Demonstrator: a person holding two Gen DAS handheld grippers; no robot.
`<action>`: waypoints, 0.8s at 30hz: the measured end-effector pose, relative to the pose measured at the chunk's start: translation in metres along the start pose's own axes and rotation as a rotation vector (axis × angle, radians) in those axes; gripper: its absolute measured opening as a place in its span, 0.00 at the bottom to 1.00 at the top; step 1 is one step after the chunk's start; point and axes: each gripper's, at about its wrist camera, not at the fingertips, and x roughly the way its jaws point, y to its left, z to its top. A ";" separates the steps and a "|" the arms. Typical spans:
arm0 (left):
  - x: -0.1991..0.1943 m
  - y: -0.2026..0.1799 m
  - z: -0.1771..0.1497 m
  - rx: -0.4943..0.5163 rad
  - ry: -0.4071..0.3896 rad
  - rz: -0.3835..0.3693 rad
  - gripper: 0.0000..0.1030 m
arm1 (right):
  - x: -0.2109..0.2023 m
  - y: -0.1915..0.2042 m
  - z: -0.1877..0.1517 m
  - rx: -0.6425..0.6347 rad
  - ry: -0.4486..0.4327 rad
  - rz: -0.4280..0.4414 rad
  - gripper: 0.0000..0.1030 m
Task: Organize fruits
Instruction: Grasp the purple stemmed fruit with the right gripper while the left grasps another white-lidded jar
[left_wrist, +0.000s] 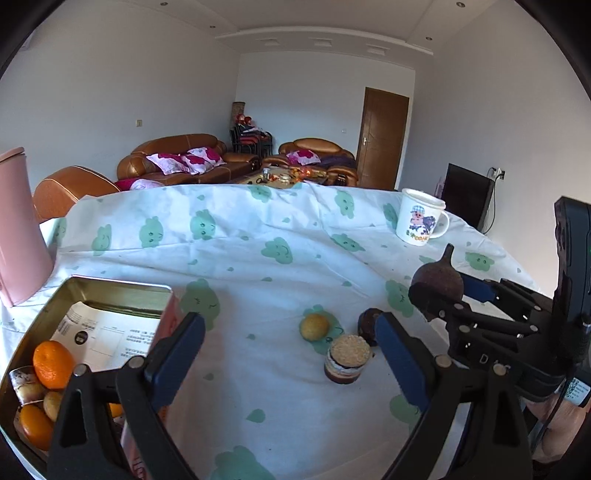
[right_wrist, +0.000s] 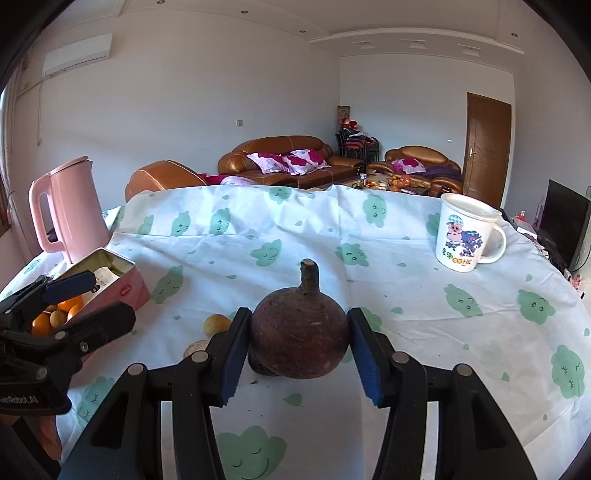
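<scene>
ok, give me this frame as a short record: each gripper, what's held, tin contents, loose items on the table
right gripper: shut on dark brown fruit with stem, lifted
left gripper: open, nothing between its fingers, beside the tin
tin: open; oranges, small yellow fruits, a printed sheet inside
loose on tablecloth: yellow fruit, dark fruit, small lidded jar
also on table: cartoon mug, pink kettle

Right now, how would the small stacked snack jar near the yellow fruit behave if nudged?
The jar stands upright on wrinkled cloth, so it may tip. It looks round, so it would probably roll once down. The yellow fruit sits close and might get bumped.
</scene>
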 end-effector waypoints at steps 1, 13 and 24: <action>0.006 -0.005 0.000 0.011 0.018 -0.001 0.91 | 0.001 -0.002 0.000 0.005 0.002 -0.006 0.52; 0.042 -0.033 -0.007 0.081 0.192 -0.068 0.64 | 0.000 -0.018 -0.002 0.085 0.001 0.021 0.53; 0.039 -0.042 -0.009 0.121 0.195 -0.067 0.36 | -0.002 -0.020 -0.002 0.094 -0.012 0.049 0.53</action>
